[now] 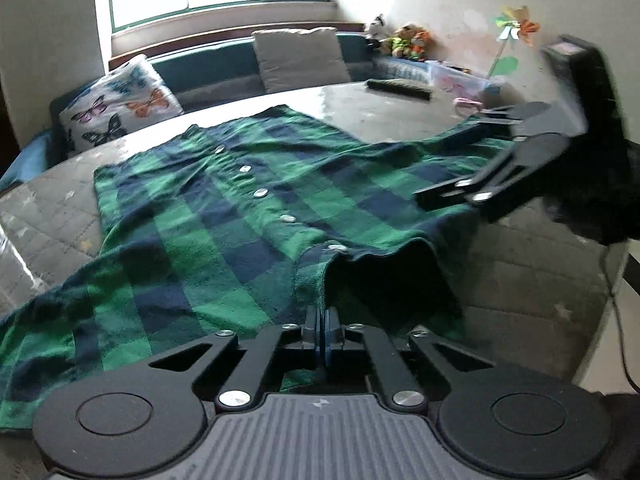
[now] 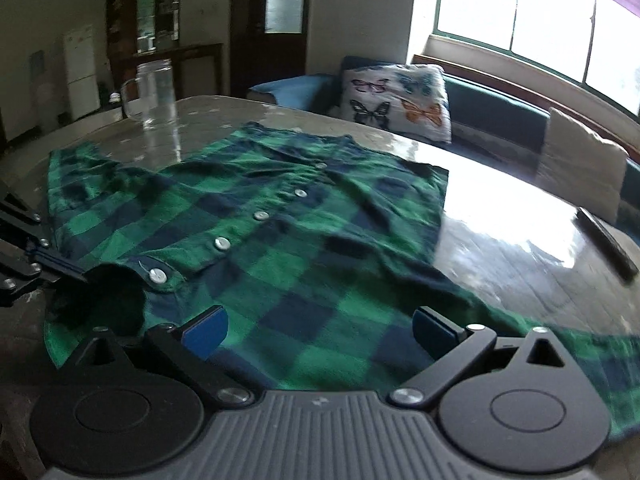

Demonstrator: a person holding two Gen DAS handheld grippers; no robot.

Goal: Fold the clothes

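A green and navy checked shirt (image 1: pixel 224 208) with white buttons lies spread, front up, on the quilted table (image 1: pixel 532 280). My left gripper (image 1: pixel 323 320) is at its near edge, shut on a raised fold of fabric at the end of the button line. The right wrist view shows that same gripper (image 2: pixel 76 274) at the far left, pinching the dark fold beside the last button. My right gripper (image 2: pixel 320 328) hovers over the shirt (image 2: pixel 300 232) near one side with its blue pads (image 2: pixel 204 328) wide apart and nothing gripped. It also shows at the right of the left wrist view, right gripper (image 1: pixel 452 156), open above the cloth.
A glass mug (image 2: pixel 154 88) stands on the far part of the table (image 2: pixel 500 240). A dark flat bar (image 1: pixel 400 90) lies near the table's edge. Behind the table, a sofa holds a butterfly pillow (image 1: pixel 116 108) and a grey cushion (image 1: pixel 300 58). A cable (image 1: pixel 616 320) hangs at the right.
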